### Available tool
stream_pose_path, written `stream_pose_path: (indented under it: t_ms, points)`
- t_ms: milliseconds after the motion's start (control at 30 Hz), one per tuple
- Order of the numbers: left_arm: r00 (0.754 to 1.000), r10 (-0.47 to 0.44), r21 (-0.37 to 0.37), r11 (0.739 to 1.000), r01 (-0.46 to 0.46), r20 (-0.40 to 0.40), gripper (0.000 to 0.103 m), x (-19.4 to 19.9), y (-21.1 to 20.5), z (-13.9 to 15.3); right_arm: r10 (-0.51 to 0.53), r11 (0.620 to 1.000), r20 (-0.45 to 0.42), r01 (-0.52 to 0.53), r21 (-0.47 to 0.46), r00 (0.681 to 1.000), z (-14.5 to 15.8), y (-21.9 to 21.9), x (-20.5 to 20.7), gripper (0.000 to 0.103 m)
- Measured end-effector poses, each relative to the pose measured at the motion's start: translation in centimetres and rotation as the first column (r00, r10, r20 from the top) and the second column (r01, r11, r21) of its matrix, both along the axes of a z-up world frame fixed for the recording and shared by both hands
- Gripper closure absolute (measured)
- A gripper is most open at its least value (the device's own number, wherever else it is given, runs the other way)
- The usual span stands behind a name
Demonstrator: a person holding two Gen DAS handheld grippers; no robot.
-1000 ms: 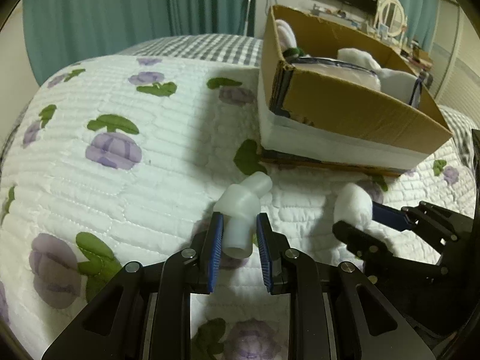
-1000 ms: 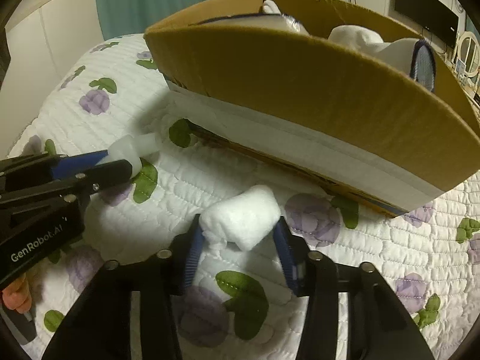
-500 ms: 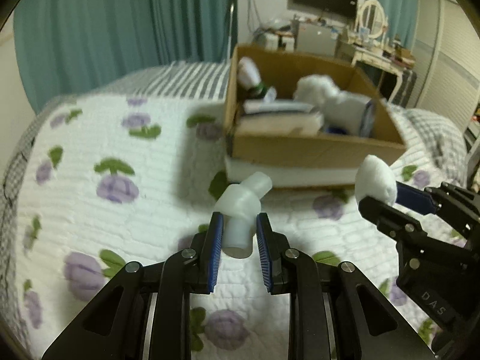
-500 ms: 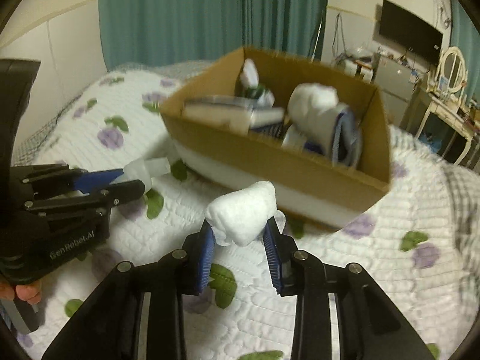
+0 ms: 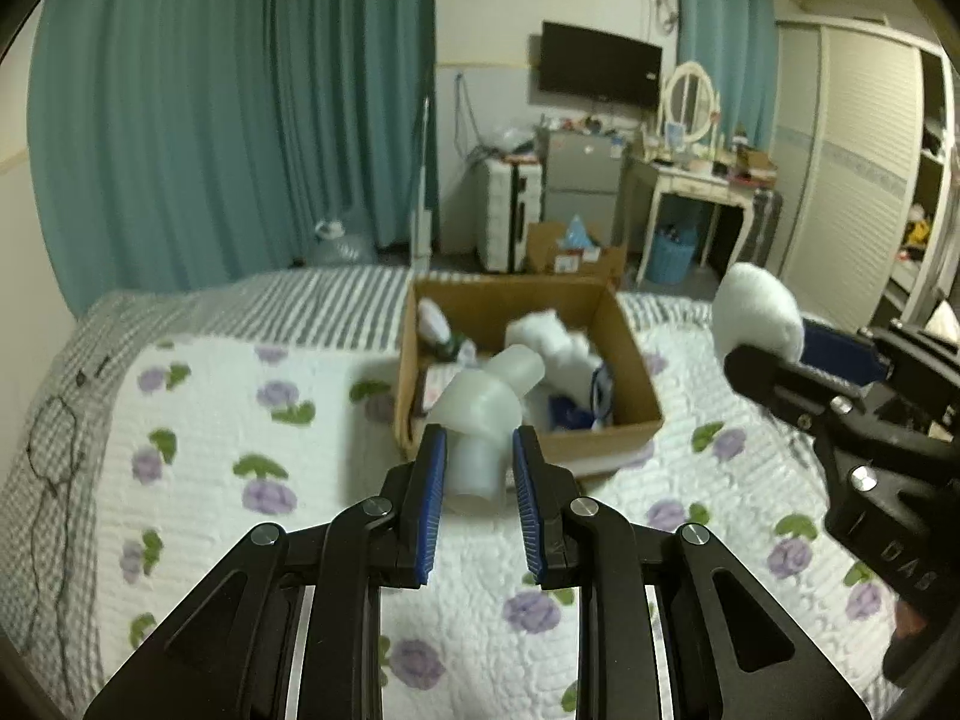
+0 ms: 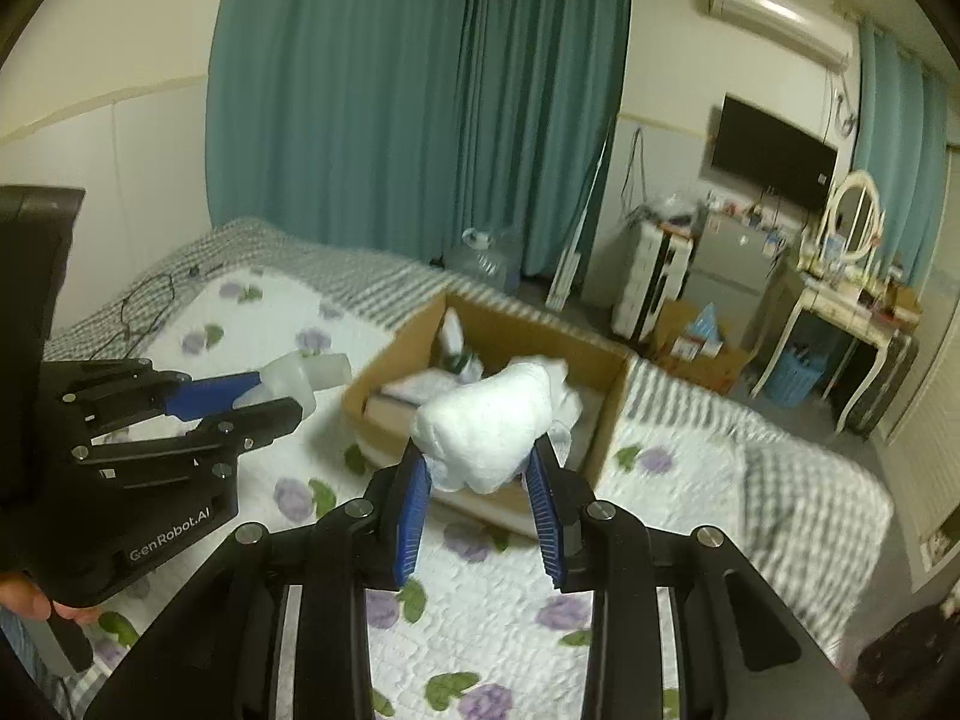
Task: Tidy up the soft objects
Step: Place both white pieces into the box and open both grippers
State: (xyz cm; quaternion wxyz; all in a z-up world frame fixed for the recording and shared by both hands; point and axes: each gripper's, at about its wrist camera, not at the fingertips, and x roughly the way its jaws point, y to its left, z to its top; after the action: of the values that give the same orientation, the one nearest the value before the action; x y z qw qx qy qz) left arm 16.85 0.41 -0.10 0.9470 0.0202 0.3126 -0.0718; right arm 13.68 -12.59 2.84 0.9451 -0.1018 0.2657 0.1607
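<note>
My left gripper [image 5: 476, 468] is shut on a translucent white elbow-shaped piece [image 5: 486, 408] and holds it high above the bed; it also shows in the right wrist view [image 6: 300, 381]. My right gripper [image 6: 480, 474] is shut on a white fluffy wad [image 6: 489, 420], also lifted high, seen at the right of the left wrist view [image 5: 757, 315]. An open cardboard box [image 5: 624, 438] with several soft white items [image 5: 549, 336] stands on the quilt ahead and below; the right wrist view shows it too [image 6: 384, 384].
The bed has a white quilt with purple flowers [image 5: 252, 450] and a grey checked sheet [image 5: 252, 300]. A black cable [image 5: 54, 450] lies at the left edge. Teal curtains [image 5: 240, 108], a dressing table [image 5: 696, 186] and a floor box [image 5: 570, 246] stand beyond the bed.
Both grippers have risen well above the bed with their objects still held. The box now looks smaller and lower, and the room behind has come into view.
</note>
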Motion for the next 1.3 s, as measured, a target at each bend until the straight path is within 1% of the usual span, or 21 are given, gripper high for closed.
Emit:
stream_pose_path:
  t_ms: [133, 233, 300, 400, 500, 600, 700, 800, 833, 900, 967, 1067, 1167, 1200, 1233, 1267, 1300]
  points:
    - [1.000, 0.002, -0.007, 1.000, -0.002, 0.027, 0.081, 1.5, -0.2, 1.6, -0.002, 1.000, 0.036, 0.001, 0.011, 0.999, 3.1, -0.6, 0.4, 0.072]
    - [0.999, -0.003, -0.009, 1.000, 0.004, 0.043, 0.081, 3.5, -0.6, 2.3, -0.002, 1.000, 0.051, 0.001, 0.019, 0.999, 4.4, -0.7, 1.9, 0.072]
    - [0.999, -0.003, -0.009, 1.000, 0.004, 0.046, 0.081, 5.4, -0.8, 2.3, -0.007, 1.000, 0.058, 0.006, 0.021, 0.998, 4.9, -0.8, 3.1, 0.072]
    - [0.999, -0.002, -0.031, 1.000, 0.004, 0.040, 0.081, 8.8, -1.0, 1.9, -0.017, 1.000, 0.058, 0.015, 0.025, 0.998, 5.0, -0.9, 5.7, 0.072]
    - [1.000, -0.002, -0.042, 0.999, 0.003, 0.021, 0.081, 12.1, -1.3, 0.9, -0.030, 0.999, 0.046, 0.029, 0.022, 0.998, 4.5, -1.0, 9.0, 0.072]
    - [1.000, -0.001, -0.031, 1.000, 0.001, 0.011, 0.081, 15.1, -1.8, -0.7, -0.049, 0.998, 0.020, 0.048, 0.028, 0.999, 3.3, -1.3, 12.8, 0.072]
    - [1.000, -0.002, -0.047, 0.999, 0.001, -0.023, 0.081, 17.5, -2.1, -2.6, -0.067, 0.997, -0.013, 0.067, 0.030, 0.998, 1.4, -1.7, 16.3, 0.072]
    - [0.999, -0.006, -0.053, 0.999, 0.003, -0.054, 0.081, 19.3, -2.4, -4.9, -0.080, 0.996, -0.063, 0.082, 0.033, 0.995, -1.4, -1.7, 19.6, 0.073]
    - [0.998, -0.007, -0.041, 0.999, 0.005, -0.063, 0.081, 19.7, -2.6, -5.8, -0.084, 0.996, -0.086, 0.086, 0.024, 0.993, -2.8, -1.6, 20.8, 0.074]
    - [0.997, -0.005, -0.015, 1.000, 0.004, -0.078, 0.081, 20.5, -2.9, -7.1, -0.095, 0.995, -0.113, 0.097, 0.008, 0.989, -4.6, -1.6, 22.3, 0.075]
    - [0.996, -0.001, -0.010, 1.000, 0.000, -0.091, 0.081, 21.0, -2.9, -8.0, -0.112, 0.994, -0.148, 0.113, -0.003, 0.983, -6.9, -1.7, 23.6, 0.075]
    - [0.993, 0.004, -0.002, 1.000, -0.004, -0.116, 0.081, 21.5, -2.9, -9.2, -0.133, 0.991, -0.166, 0.128, -0.042, 0.977, -9.5, -1.7, 24.8, 0.075]
    - [0.993, -0.006, -0.003, 1.000, 0.006, -0.118, 0.079, 21.7, -3.0, -9.5, -0.120, 0.992, -0.170, 0.114, -0.047, 0.978, -10.7, -1.6, 25.0, 0.075]
    - [0.993, -0.006, -0.005, 1.000, 0.005, -0.122, 0.076, 21.7, -3.0, -9.6, -0.118, 0.993, -0.169, 0.111, -0.050, 0.979, -10.9, -1.6, 25.1, 0.075]
    - [0.992, -0.007, -0.009, 1.000, 0.006, -0.124, 0.076, 21.7, -2.9, -9.7, -0.119, 0.992, -0.158, 0.113, -0.049, 0.980, -11.1, -1.6, 25.2, 0.075]
    - [0.992, -0.007, -0.010, 1.000, 0.006, -0.127, 0.076, 21.8, -2.9, -9.8, -0.118, 0.993, -0.152, 0.112, -0.047, 0.981, -11.2, -1.5, 25.3, 0.071]
    - [0.991, -0.003, -0.004, 1.000, 0.003, -0.130, 0.076, 21.8, -3.0, -9.8, -0.115, 0.993, -0.150, 0.110, -0.042, 0.982, -11.3, -1.5, 25.4, 0.071]
